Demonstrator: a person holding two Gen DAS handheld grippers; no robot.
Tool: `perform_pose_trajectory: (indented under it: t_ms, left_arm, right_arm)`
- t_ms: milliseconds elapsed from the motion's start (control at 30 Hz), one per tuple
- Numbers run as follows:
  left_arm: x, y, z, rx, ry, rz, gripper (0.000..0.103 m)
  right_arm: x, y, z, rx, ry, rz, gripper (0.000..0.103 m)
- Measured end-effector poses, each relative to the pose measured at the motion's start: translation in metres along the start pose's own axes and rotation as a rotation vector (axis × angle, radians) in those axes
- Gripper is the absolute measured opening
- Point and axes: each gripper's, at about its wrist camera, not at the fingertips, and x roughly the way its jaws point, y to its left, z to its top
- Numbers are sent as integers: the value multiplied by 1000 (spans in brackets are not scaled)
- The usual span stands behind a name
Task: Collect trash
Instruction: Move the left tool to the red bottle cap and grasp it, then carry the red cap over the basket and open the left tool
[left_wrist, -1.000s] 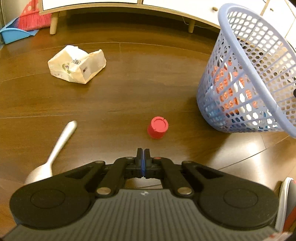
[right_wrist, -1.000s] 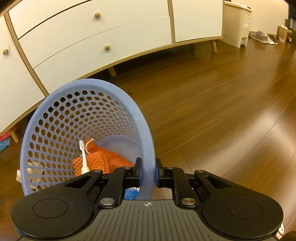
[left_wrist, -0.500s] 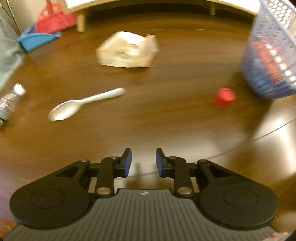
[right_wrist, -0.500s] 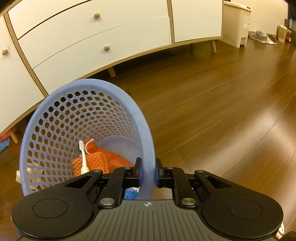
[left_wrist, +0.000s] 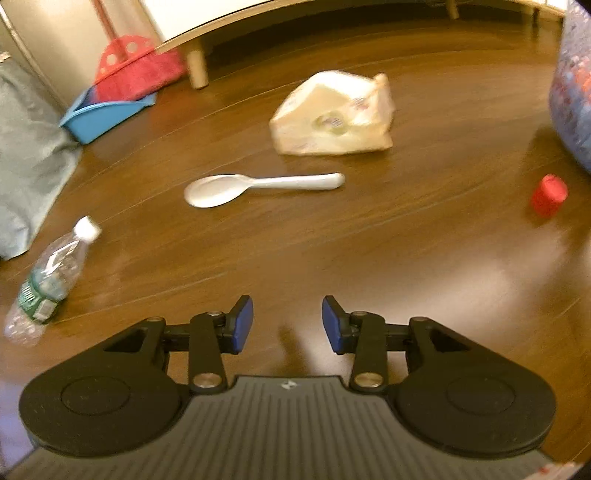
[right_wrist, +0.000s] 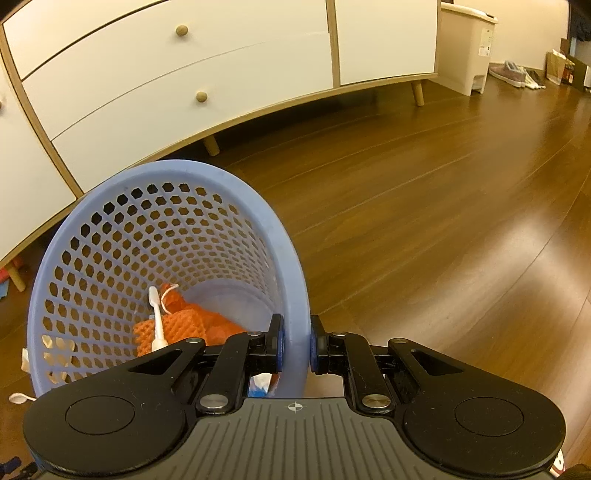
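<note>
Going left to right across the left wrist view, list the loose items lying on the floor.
Plastic bottle → white spoon → crumpled paper bag → red cap. The blue basket sits at the far right edge.

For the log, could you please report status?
Left gripper open, empty. Right gripper shut on basket rim. Spoon loose on floor ahead, path clear.

You've got a white spoon (left_wrist: 258, 184), cream carton (left_wrist: 332, 118), red cap (left_wrist: 549, 194), clear bottle (left_wrist: 48, 277) with green label, and periwinkle hex-perforated basket (right_wrist: 110, 236) holding orange mesh (right_wrist: 184, 325).
</note>
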Motion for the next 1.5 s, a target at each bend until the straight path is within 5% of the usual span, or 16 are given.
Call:
perform_pose_trajectory:
  t_ms: [367, 667, 1100, 1200, 1500]
  left_arm:
    - [-9, -122, 39, 122, -116, -364, 36]
    - [5, -169, 54, 184, -127, -378, 41]
    - [28, -187, 68, 185, -121, -382, 37]
    - [28, -185, 68, 187, -123, -392, 27]
    - [-12, -145, 72, 156, -177, -400, 27]
  right_arm:
    - [-6, 0, -3, 19, 4, 22, 10]
    - [-8, -5, 0, 26, 5, 33, 10]
    - [-4, -1, 4, 3, -14, 27, 10]
    - [-3, -1, 5, 5, -14, 21, 10]
    - [-4, 18, 0, -28, -23, 22, 10]
